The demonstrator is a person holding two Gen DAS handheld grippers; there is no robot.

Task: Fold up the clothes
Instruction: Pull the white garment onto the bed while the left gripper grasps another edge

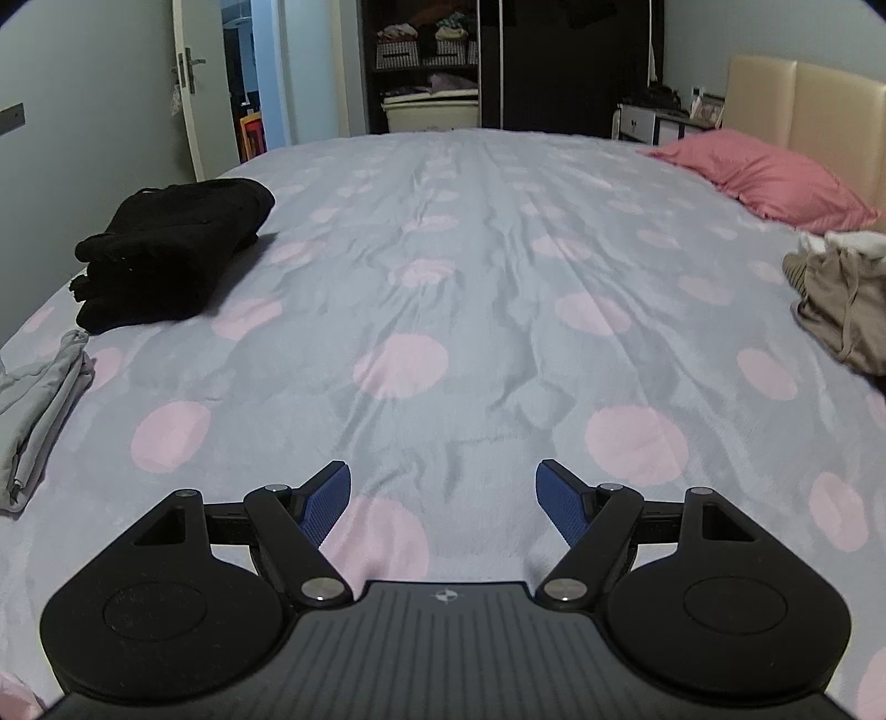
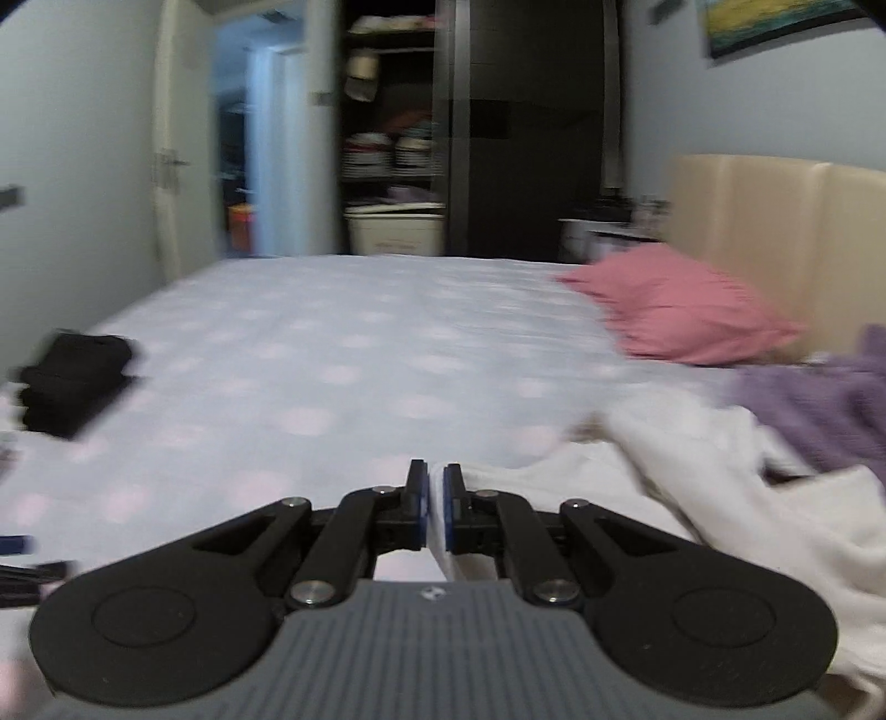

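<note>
Right wrist view shows the right gripper [image 2: 436,507] clamped on a white garment [image 2: 692,498] trailing rightward over the bed [image 2: 332,354], while the left gripper [image 1: 443,498], jaws apart, hovers empty to its left.

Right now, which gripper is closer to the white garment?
Right. The right gripper is shut on the white garment; the left gripper hangs open over bare bedspread.

Bed [image 1: 443,288] under grey sheet with pink dots. Pink pillow [image 1: 769,180] lies against beige headboard [image 1: 803,105]. Dark wardrobe [image 1: 554,61] beyond the foot side, open shelves [image 1: 426,50] holding baskets. White door [image 1: 191,83] ajar, left. Painting [image 2: 775,22] on wall.
</note>
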